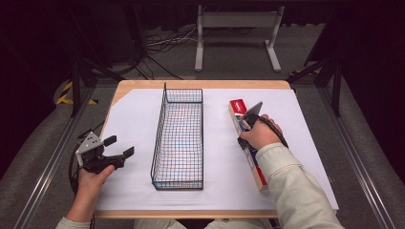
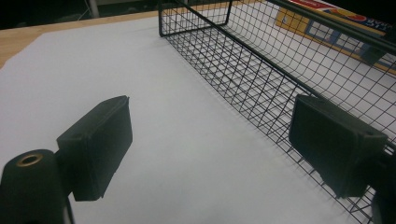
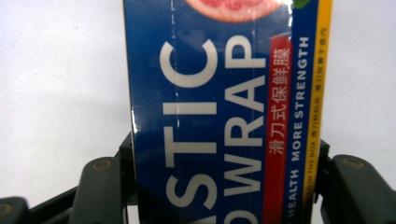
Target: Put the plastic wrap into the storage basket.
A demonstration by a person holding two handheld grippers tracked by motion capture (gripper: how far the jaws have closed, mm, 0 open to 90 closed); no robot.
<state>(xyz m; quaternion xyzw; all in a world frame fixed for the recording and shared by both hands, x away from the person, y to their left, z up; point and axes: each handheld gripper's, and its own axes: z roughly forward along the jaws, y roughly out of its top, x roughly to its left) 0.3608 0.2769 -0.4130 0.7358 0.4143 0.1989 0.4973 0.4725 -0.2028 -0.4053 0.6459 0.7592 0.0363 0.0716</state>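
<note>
A long blue plastic wrap box (image 1: 254,164) with a red far end lies on the white paper, right of the black wire basket (image 1: 160,129). My right gripper (image 1: 248,121) sits over the box's far half. In the right gripper view its jaws press both long sides of the box (image 3: 210,93), so the gripper (image 3: 224,163) is shut on it. My left gripper (image 1: 119,147) is held left of the basket, open, with nothing between its jaws. The left gripper view has that gripper (image 2: 210,144) above bare paper, the basket wall (image 2: 261,79) close by its right jaw, and the box (image 2: 327,23) beyond.
White paper (image 1: 133,114) covers most of the wooden table (image 1: 143,84). The basket holds nothing. A grey metal stand (image 1: 236,21) and cables lie on the floor beyond the far edge. Metal rails (image 1: 47,162) run along both sides of the table.
</note>
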